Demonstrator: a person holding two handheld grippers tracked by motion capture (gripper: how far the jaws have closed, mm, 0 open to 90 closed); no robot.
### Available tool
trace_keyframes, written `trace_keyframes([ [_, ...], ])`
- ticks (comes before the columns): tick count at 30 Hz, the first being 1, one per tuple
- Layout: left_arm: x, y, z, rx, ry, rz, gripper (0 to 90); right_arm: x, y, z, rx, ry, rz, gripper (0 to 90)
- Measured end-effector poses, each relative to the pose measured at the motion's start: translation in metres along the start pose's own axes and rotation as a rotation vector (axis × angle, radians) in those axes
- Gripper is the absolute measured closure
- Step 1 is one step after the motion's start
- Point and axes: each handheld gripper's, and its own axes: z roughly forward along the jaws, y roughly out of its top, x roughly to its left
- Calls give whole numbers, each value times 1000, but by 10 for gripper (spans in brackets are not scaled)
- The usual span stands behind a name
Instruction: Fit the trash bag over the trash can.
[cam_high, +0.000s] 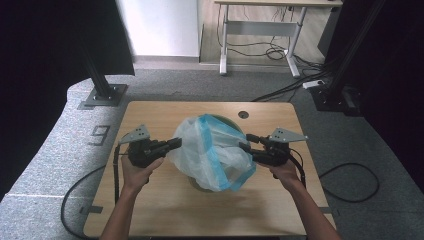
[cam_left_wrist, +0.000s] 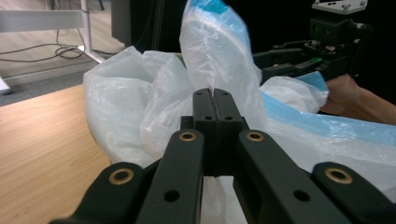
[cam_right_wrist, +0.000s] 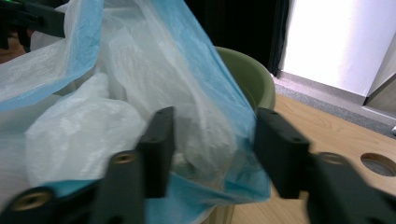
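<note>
Two grippers: one in each of your hands, either side of the bag.
Bag: white plastic bag (cam_high: 212, 150) with a blue band, draped over a green bin (cam_right_wrist: 250, 77) at the middle of the counter (cam_high: 165, 205).
Your left gripper (cam_high: 172, 145): jaws pressed together, pinching the bag's film at its left side.
Your right gripper (cam_high: 245, 142): jaws spread, blue edge of the bag between them, pads not pressing on it.
Counter extras: round hole (cam_high: 243, 114) beyond the bin.
</note>
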Motion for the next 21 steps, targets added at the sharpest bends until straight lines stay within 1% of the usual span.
trace_keyframes([
  [1, 0, 0, 0, 0, 0, 0, 900, 0, 0, 0, 0, 0, 0, 542],
  [2, -1, 1, -2, -6, -2, 7, 900, 4, 2, 0, 7, -14, -28, 615],
  [3, -1, 1, -2, -10, -4, 8, 900, 5, 3, -1, 13, -28, -28, 651],
  [7, -2, 2, -4, -20, -7, 11, 900, 5, 7, -2, 25, -54, -38, 802],
  [9, -2, 2, -4, -20, -8, 14, 900, 6, 9, -1, 34, -74, -54, 860],
  [11, -2, 2, -4, -21, -6, 17, 900, 8, 11, 0, 39, -92, -66, 884],
  [12, -2, 2, -4, -21, -6, 17, 900, 8, 11, 0, 39, -92, -66, 884],
  [13, -1, 3, -4, -22, -3, 17, 900, 8, 15, 1, 34, -107, -79, 886],
  [17, 2, 8, -6, -28, 10, 20, 900, 6, 24, 0, 10, -108, -94, 886],
  [21, 6, 14, -4, -37, 37, 27, 900, 3, 35, 4, -6, -118, -109, 886],
])
